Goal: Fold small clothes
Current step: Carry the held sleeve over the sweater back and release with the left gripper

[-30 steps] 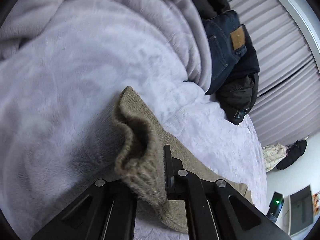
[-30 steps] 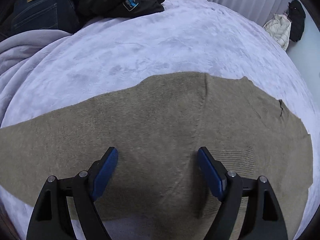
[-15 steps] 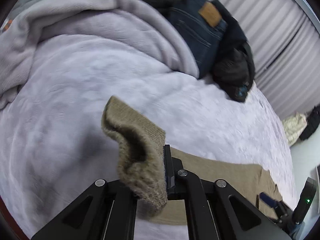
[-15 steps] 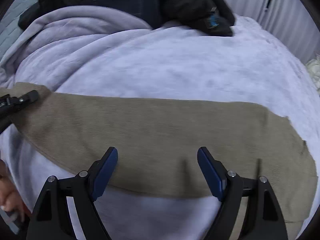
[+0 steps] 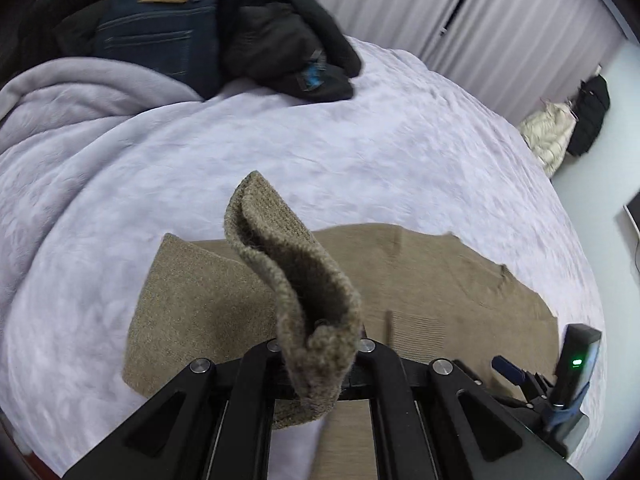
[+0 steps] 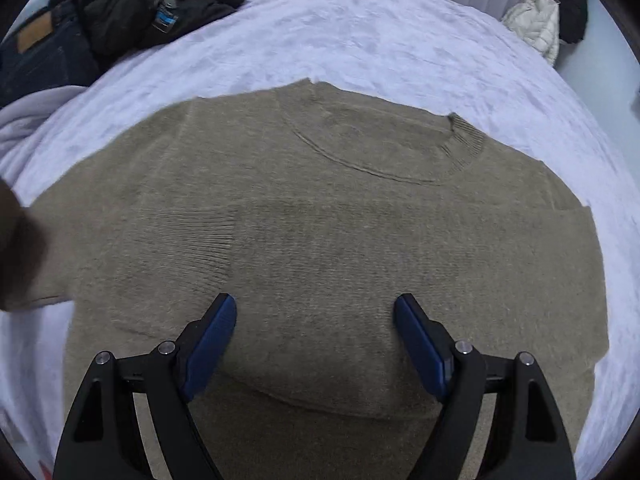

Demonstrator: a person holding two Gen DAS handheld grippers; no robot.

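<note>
An olive-brown knit sweater (image 6: 340, 240) lies spread on the lilac bedspread (image 6: 380, 40), its neckline (image 6: 460, 144) at the upper right. In the left wrist view my left gripper (image 5: 320, 344) is shut on the sweater's sleeve cuff (image 5: 292, 272), which stands up folded over the jaws above the rest of the sweater (image 5: 440, 272). My right gripper (image 6: 316, 332) hovers over the sweater's body, open, blue pads (image 6: 208, 344) wide apart with nothing between them. The right gripper (image 5: 516, 372) also shows at the lower right of the left wrist view.
Dark jeans (image 5: 160, 28) and black clothes (image 5: 288, 48) are piled at the far side of the bed, beside a bunched grey blanket (image 5: 80, 96). A white jacket (image 6: 536, 24) and a black garment (image 6: 572, 0) lie by the curtain at the far right.
My left gripper has lifted the cuff and carried it across toward the sweater's body, rolling as it went. The right gripper has swung over the sweater's chest, still open.
</note>
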